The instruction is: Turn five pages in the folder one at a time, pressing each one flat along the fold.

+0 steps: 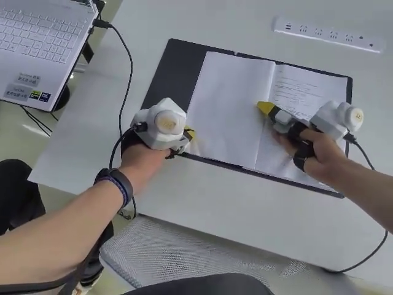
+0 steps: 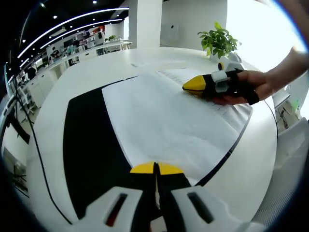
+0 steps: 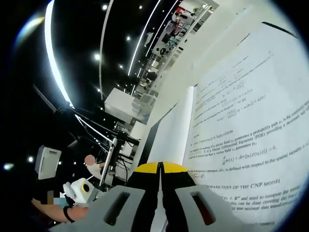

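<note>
A black folder [image 1: 166,74] lies open on the white table. A blank page [image 1: 227,104] lies turned over on its left half, and a printed page [image 1: 307,86] shows on the right. My right gripper [image 1: 264,108] is shut, its yellow tips resting on the paper beside the fold. In the right gripper view the shut right gripper [image 3: 160,167] sits low on the printed page [image 3: 251,111]. My left gripper [image 1: 188,134] is shut at the near left corner of the blank page. Seen from the left gripper view, the left gripper [image 2: 155,168] meets the near edge of the blank page [image 2: 164,121], with the right gripper [image 2: 190,86] beyond.
A white laptop [image 1: 37,43] sits at the far left, and its black cable [image 1: 126,67] runs down past the folder's left side. A white power strip [image 1: 328,34] lies at the back right. A mesh chair seat [image 1: 184,252] is below the table's near edge.
</note>
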The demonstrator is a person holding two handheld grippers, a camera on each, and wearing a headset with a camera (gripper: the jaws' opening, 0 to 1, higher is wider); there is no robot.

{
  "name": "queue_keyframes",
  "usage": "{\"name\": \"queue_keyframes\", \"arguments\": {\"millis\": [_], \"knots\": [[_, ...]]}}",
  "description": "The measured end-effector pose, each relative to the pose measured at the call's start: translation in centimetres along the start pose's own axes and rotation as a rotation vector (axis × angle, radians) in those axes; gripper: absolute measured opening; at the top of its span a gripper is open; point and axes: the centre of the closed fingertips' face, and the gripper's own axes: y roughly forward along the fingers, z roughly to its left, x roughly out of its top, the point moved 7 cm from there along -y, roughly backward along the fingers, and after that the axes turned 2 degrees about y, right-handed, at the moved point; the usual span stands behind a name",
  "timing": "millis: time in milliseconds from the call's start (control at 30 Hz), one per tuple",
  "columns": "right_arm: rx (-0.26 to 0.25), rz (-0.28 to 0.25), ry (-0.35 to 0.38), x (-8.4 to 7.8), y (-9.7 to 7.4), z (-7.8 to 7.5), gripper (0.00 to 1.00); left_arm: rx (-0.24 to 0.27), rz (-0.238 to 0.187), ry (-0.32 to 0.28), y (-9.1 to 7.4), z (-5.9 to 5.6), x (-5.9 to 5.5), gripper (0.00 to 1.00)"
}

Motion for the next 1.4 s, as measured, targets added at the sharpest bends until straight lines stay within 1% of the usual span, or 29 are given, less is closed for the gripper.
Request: {"name": "queue_keyframes", "arguments": {"millis": [33, 67, 167, 200, 233, 267, 333, 433, 467, 500, 567, 633, 833, 933, 1033, 1200, 1233, 1300, 1400], "knots": [[0.004, 0.009, -0.003, -0.5, -0.2, 0.4, 0.00, -0.001, -0.002, -0.004, 0.0, 0.0, -0.1, 0.00], [0.011, 0.026, -0.007, -0.7, -0.3, -0.1, 0.00, -0.004, -0.007, -0.012, 0.0, 0.1, -0.1, 0.00], [0.019, 0.051, -0.008, -1.7, -1.0, 0.2, 0.00, -0.007, -0.013, -0.028, 0.0, 0.1, -0.2, 0.00], [0.019, 0.057, -0.008, -1.4, -1.0, -0.2, 0.00, -0.007, -0.015, -0.030, 0.0, 0.0, -0.2, 0.00], [0.019, 0.065, -0.009, -1.6, -1.1, -0.2, 0.00, -0.006, -0.015, -0.031, -0.1, 0.0, -0.2, 0.00], [0.020, 0.079, -0.018, -2.4, -1.5, 0.6, 0.00, -0.005, -0.015, -0.030, -0.1, 0.0, -0.2, 0.00], [0.028, 0.109, -0.029, -3.6, -2.2, 1.3, 0.00, -0.003, -0.014, -0.027, -0.1, 0.0, -0.2, 0.00], [0.036, 0.127, -0.020, -4.9, -3.0, 1.8, 0.00, -0.002, -0.016, -0.028, -0.1, -0.1, -0.3, 0.00], [0.039, 0.130, -0.022, -4.4, -2.9, 1.2, 0.00, -0.002, -0.017, -0.028, -0.1, -0.1, -0.3, 0.00], [0.040, 0.132, -0.022, -4.5, -2.9, 1.2, 0.00, -0.002, -0.017, -0.028, -0.2, -0.1, -0.3, 0.00], [0.045, 0.153, -0.022, -5.7, -3.6, 1.8, 0.00, -0.001, -0.017, -0.025, -0.2, -0.1, -0.3, 0.00], [0.050, 0.165, -0.025, -6.5, -4.0, 2.0, 0.00, -0.001, -0.018, -0.024, -0.2, -0.1, -0.3, 0.00], [0.036, 0.156, -0.005, -7.4, -4.8, 2.3, 0.00, -0.001, -0.015, -0.019, -0.3, -0.2, -0.2, 0.00], [0.025, 0.146, 0.002, -7.4, -5.1, 1.6, 0.00, -0.001, -0.014, -0.018, -0.3, -0.3, -0.2, 0.00], [0.014, 0.135, 0.009, -7.3, -5.2, 1.4, 0.00, -0.003, -0.009, -0.013, -0.3, -0.3, -0.2, 0.00], [-0.007, 0.138, 0.000, -7.4, -5.5, 1.0, 0.00, -0.012, 0.003, -0.010, -0.3, -0.3, 0.0, 0.00], [-0.009, 0.138, -0.004, -7.4, -5.6, 1.0, 0.00, -0.021, 0.013, 0.002, -0.3, -0.4, 0.1, 0.00], [-0.016, 0.133, -0.019, -7.5, -5.9, 1.0, 0.00, -0.042, 0.028, 0.023, -0.5, -0.8, 0.2, 0.03], [-0.024, 0.133, -0.039, -7.5, -6.4, 1.0, 0.00, -0.050, 0.040, 0.045, -0.7, -1.1, 0.2, 0.08]]}}
